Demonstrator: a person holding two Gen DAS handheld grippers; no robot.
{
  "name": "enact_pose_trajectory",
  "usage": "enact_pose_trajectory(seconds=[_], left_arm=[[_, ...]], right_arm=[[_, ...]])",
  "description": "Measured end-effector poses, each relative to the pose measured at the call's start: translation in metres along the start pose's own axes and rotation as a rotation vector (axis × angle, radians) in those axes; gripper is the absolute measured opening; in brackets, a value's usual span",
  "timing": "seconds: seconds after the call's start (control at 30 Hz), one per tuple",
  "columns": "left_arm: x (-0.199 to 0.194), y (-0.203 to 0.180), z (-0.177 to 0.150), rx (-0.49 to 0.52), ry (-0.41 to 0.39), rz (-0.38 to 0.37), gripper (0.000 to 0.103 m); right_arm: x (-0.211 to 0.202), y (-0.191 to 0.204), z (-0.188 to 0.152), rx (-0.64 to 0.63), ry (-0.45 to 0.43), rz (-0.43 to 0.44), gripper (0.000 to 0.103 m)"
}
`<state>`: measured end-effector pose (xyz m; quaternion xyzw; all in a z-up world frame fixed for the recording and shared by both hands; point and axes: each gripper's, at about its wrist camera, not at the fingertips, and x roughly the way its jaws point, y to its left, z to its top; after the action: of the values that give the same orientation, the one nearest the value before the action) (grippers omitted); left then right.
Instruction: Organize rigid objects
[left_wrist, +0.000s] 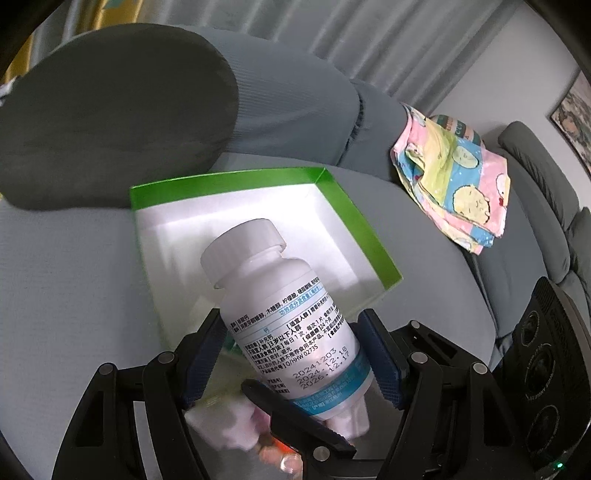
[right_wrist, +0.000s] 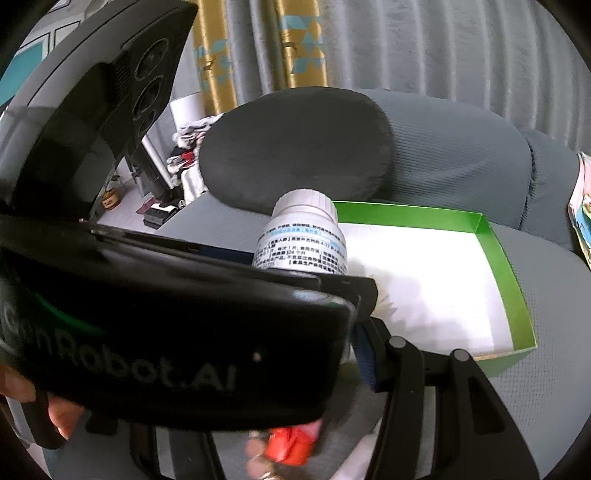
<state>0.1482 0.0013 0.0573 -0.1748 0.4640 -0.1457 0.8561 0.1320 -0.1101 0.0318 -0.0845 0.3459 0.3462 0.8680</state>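
Left tool (left_wrist: 295, 354) pinched round the lower body of the white pill bottle (left_wrist: 280, 314), blue pads pressed to both sides. Bottle held above the near edge of the green-rimmed box (left_wrist: 354, 218), long axis tilted, cap aimed toward the box's white floor. Box lay straight ahead of the bottle, on the grey sofa cushion (left_wrist: 74, 295). Right tool (right_wrist: 295, 373) mostly hidden behind the left device; only one blue pad (right_wrist: 365, 354) seen, so its grip could not be told. Something red (right_wrist: 291, 446) blurred below, beside fingers (right_wrist: 255, 454); unidentified.
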Motion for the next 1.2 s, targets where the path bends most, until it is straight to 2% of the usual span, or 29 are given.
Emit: enact_pose_trajectory(seconds=[0.37,0.67,0.77,0.83,0.87,1.2], left_arm=[[0.044,0.008,0.027,-0.038,0.03,-0.025,0.074],[0.066,0.021,0.03,-0.093,0.059,-0.025,0.074],[0.064,0.026,0.03,-0.111,0.044,0.003,0.074],[0.061,0.029,0.029,-0.12,0.036,0.011,0.074],[0.059,0.029,0.028,-0.122,0.033,0.017,0.074],[0.03,0.016,0.007,-0.058,-0.035,0.179,0.074]], right_arm=[[0.025,-0.038,0.003,0.009,0.027,-0.003,0.054],[0.052,-0.041,0.004,0.011,0.082,-0.015,0.056],[0.058,-0.043,0.004,0.008,0.094,-0.049,0.061],[0.056,-0.044,0.003,0.011,0.088,-0.072,0.076],[0.054,-0.045,0.003,0.014,0.08,-0.081,0.077],[0.01,-0.059,-0.009,0.089,0.029,-0.127,0.081]])
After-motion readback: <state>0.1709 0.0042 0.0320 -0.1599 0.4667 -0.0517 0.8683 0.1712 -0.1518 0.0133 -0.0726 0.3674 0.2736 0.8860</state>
